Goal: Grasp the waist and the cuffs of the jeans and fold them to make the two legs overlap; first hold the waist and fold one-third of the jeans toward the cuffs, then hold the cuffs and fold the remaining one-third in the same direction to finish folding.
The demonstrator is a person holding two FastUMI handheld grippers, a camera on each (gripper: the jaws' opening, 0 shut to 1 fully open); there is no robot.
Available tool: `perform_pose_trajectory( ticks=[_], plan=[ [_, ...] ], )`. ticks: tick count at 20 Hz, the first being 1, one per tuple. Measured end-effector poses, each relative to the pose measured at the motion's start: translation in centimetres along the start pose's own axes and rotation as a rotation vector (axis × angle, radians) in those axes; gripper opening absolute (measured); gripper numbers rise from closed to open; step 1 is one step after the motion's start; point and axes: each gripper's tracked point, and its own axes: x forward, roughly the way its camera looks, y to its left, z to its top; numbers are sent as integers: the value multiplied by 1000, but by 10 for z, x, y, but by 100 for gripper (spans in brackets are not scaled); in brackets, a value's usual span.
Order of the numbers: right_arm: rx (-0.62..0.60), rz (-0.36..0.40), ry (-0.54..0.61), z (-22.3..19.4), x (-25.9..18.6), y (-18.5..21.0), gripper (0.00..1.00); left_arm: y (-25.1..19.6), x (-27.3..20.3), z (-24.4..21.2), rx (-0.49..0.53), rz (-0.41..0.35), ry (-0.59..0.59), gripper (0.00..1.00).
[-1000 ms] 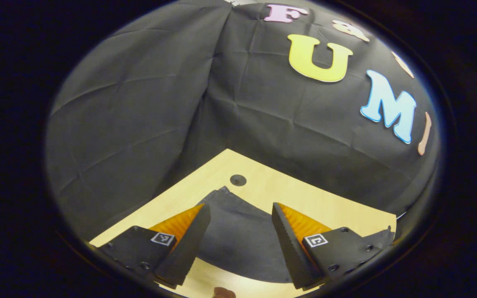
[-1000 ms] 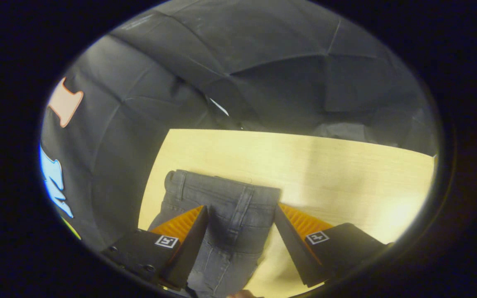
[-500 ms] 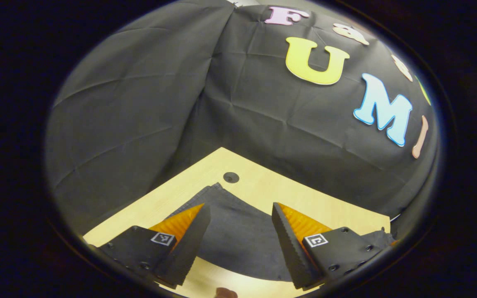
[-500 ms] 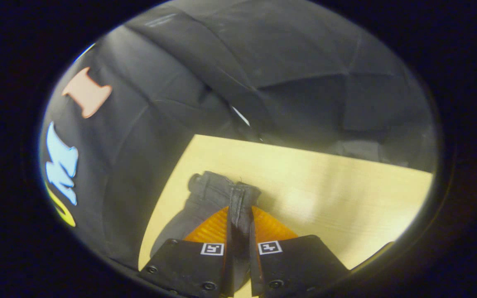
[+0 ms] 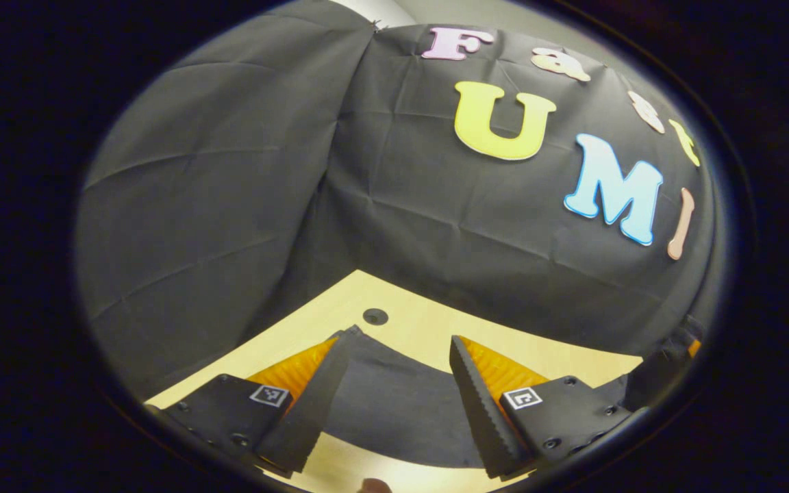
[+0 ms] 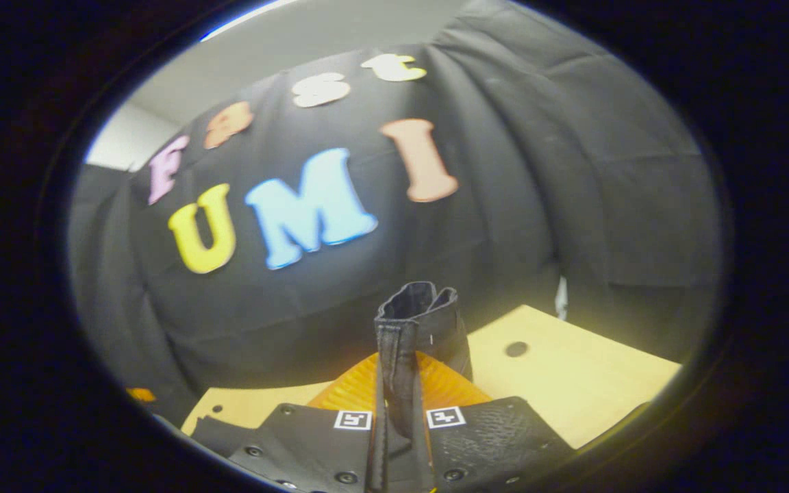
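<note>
jeans (image 6: 411, 322) are clamped at one bunched edge by the right gripper (image 6: 400, 390); one left gripper (image 5: 398, 373) is held spread above the table (image 5: 435, 325).

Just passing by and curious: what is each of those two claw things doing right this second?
Left gripper: open, its fingers apart over the jeans on the table.
Right gripper: shut on the jeans, a bunched fold pinched between both fingers.

table (image 5: 477, 335): light wood top, pale grain, corner toward the booth wall
hole (image 5: 374, 316): small dark round one in the tabletop, near the back edge; also seen at (image 6: 516, 349)
cloth wall (image 5: 230, 205): black, creased, hangs behind the table
room wall (image 6: 285, 41): plain grey above the cloth
</note>
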Motion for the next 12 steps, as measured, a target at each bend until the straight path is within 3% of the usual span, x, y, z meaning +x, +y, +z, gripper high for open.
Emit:
perform_pose_trajectory(
  ticks=[3, 4, 6, 7, 8, 12],
  plan=[
    [-92, 164, 82, -52, -4, 46, 14, 11, -5, -5, -75, -19, 22, 98],
    [-119, 190, 115, -72, -6, 57, 10, 18, -9, -9, -103, -20, 31, 98],
    [-190, 218, 168, -97, -1, 59, 13, 30, -9, -17, -150, -15, 58, 98],
    [-212, 239, 200, -110, -1, 61, 9, 36, -9, -23, -171, -11, 73, 98],
    [-235, 257, 231, -126, -6, 65, 13, 45, -10, -30, -200, -5, 92, 98],
    [-351, 306, 306, -166, -14, 60, 14, 89, -2, -54, -371, 47, 147, 100]
  ],
)
